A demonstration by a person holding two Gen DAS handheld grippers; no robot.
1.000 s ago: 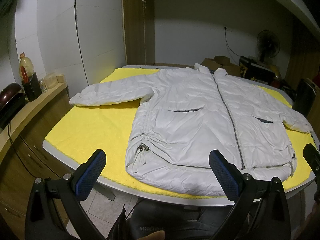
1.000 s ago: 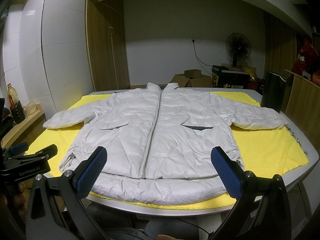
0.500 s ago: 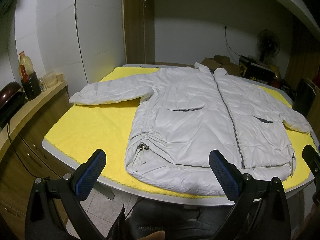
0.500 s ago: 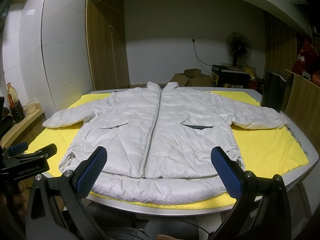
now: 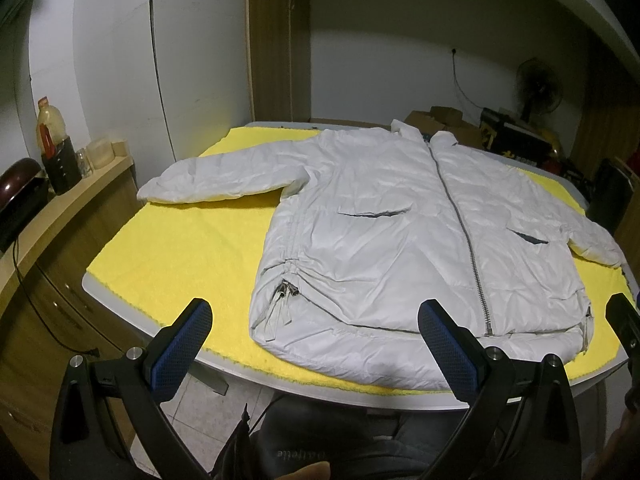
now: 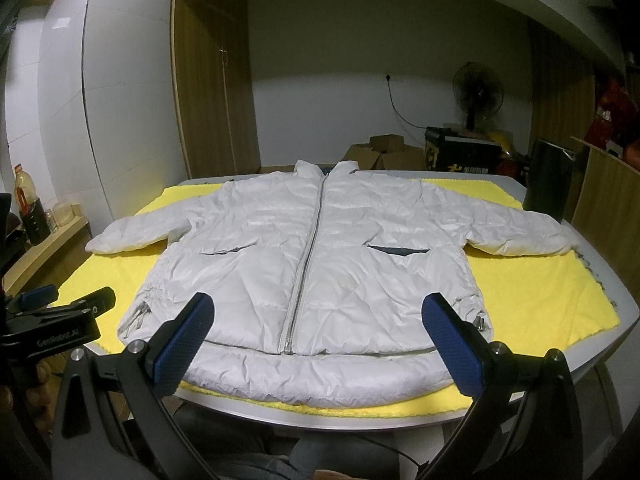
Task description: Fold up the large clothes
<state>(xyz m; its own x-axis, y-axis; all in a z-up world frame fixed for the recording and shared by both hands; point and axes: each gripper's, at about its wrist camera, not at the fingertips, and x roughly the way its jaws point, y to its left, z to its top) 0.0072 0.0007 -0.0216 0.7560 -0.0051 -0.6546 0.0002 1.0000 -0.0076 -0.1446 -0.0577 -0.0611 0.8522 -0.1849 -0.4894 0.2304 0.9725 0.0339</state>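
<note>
- The left gripper (image 5: 314, 346) hangs in front of the near table edge, its blue-padded jaws spread wide and grasping nothing.
- The jacket's left-hand sleeve (image 6: 132, 236) stretches straight out sideways over the yellow cloth (image 6: 116, 276).
- A pale grey padded jacket (image 6: 316, 272) lies front up in the middle of the grey table (image 6: 624, 320), on top of the yellow cloth.
- It is zipped shut. The zipper (image 6: 306, 264) runs from the hem, just beyond the grippers, to the collar (image 6: 326, 168) at the far edge.
- So the body's long axis points away from the person, hem near and collar far, and the sleeves form a crossbar from left to right.
- The right-hand sleeve (image 6: 520, 236) also lies spread flat.
- The right gripper (image 6: 318, 346) hovers over the hem, jaws released wide, holding nothing.
- Judging by this, the folding has not begun: the jacket is only laid out smooth. Both sleeves and the body are yet to be folded.
</note>
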